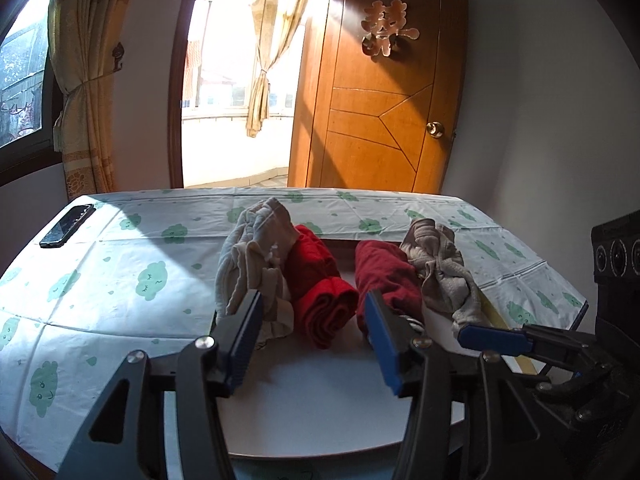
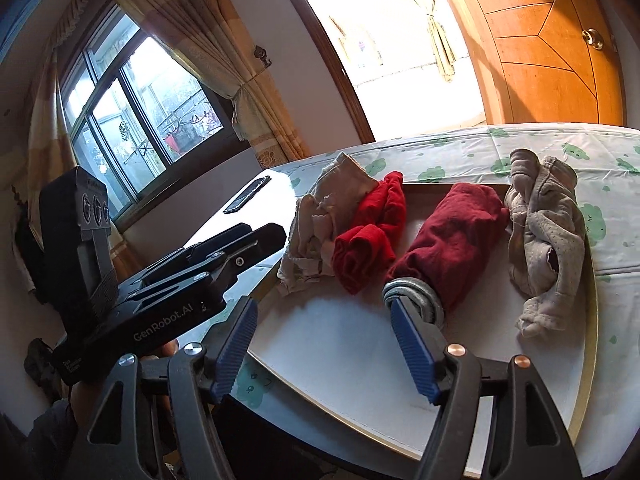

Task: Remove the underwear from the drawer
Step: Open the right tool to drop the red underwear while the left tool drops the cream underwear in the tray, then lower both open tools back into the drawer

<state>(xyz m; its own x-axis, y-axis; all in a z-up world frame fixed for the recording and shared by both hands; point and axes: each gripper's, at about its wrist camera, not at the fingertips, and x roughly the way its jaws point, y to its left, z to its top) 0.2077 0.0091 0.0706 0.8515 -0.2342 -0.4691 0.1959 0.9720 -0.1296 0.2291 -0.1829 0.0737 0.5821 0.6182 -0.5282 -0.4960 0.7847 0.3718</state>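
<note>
An open white drawer [image 1: 312, 404] [image 2: 352, 364] sits pulled out under the table. Four rolled pieces of underwear lie in it: a beige one [image 1: 252, 264] [image 2: 320, 216], a bright red one [image 1: 320, 296] [image 2: 372, 236], a dark red one [image 1: 388, 276] [image 2: 452, 232] with a grey waistband, and a grey one [image 1: 440, 268] [image 2: 548, 240]. My left gripper [image 1: 314, 308] is open, just in front of the bright red roll. My right gripper [image 2: 324, 316] is open above the drawer's front left; its right finger [image 2: 412, 344] is by the dark red roll's waistband. It also shows in the left wrist view [image 1: 496, 338].
The table wears a white cloth with green clouds [image 1: 120, 272] [image 2: 608, 184]. A black phone [image 1: 68, 225] [image 2: 247, 194] lies at its far left. Behind are a wooden door [image 1: 384, 112], a bright balcony doorway and a curtained window [image 2: 132, 128].
</note>
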